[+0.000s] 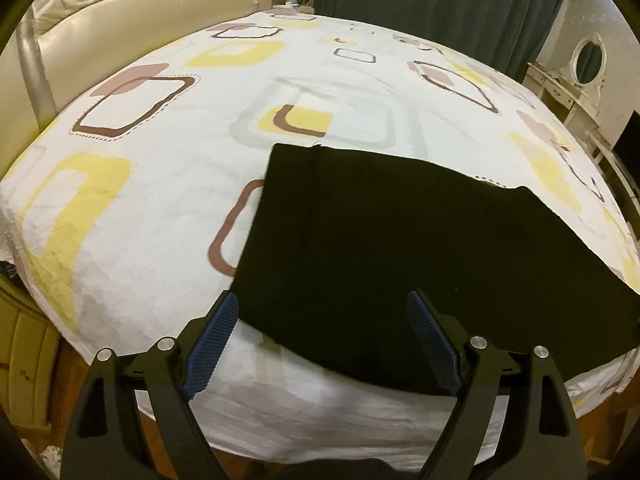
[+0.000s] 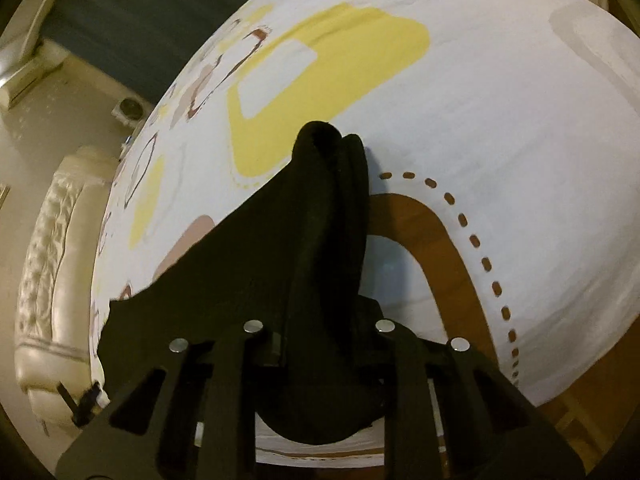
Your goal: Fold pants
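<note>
Matt black cloth pants [image 1: 380,240] on smooth printed cotton bedsheet [image 1: 160,200]

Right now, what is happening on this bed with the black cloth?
A person is folding black pants on a bed with a patterned sheet, using a hand-held gripper in each hand. The right gripper is shut on a bunched part of the pants and holds it above the sheet. The left gripper is open, its blue pads on either side of the near edge of the pants without pressing it.

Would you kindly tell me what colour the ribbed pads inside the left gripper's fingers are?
Blue ribbed pads on black fingers, clearest in the left wrist view.
</note>
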Tool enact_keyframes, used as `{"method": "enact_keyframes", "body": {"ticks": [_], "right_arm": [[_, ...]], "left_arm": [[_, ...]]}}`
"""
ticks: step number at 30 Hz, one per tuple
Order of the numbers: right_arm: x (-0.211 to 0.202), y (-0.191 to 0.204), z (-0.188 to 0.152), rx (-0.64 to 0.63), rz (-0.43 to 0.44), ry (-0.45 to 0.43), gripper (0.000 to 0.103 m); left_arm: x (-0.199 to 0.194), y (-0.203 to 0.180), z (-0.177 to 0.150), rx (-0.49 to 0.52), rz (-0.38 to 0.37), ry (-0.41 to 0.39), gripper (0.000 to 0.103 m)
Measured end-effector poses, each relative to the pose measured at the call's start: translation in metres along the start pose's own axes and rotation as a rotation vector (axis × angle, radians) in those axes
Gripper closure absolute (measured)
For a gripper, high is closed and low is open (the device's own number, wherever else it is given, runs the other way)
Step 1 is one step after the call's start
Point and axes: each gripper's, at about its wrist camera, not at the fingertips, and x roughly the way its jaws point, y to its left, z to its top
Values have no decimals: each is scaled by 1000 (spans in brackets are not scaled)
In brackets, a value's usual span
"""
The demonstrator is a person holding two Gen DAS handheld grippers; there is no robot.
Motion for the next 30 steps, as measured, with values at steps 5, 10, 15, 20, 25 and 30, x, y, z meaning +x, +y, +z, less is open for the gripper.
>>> {"method": "enact_keyframes", "body": {"ticks": [5, 10, 15, 20, 25, 30], "right_arm": [[-28, 22, -1, 16, 17, -63, 85], [-61, 67, -1, -17, 77, -110, 85], [-91, 127, -8, -93, 123, -142, 85], [-109, 186, -21, -162, 160, -164, 85], [-109, 249, -41, -240, 201, -158, 85], [-89, 300, -65, -310, 201, -131, 85]], "left_arm": [[-5, 4, 3, -24, -12, -7, 18], [-8, 2, 4, -38, -15, -9, 18], [-11, 0, 4, -40, -39, -3, 18], [-17, -8, 3, -13, -36, -26, 18], [-19, -11, 2, -30, -64, -19, 18], [-23, -21, 1, 12, -63, -45, 18]]}}
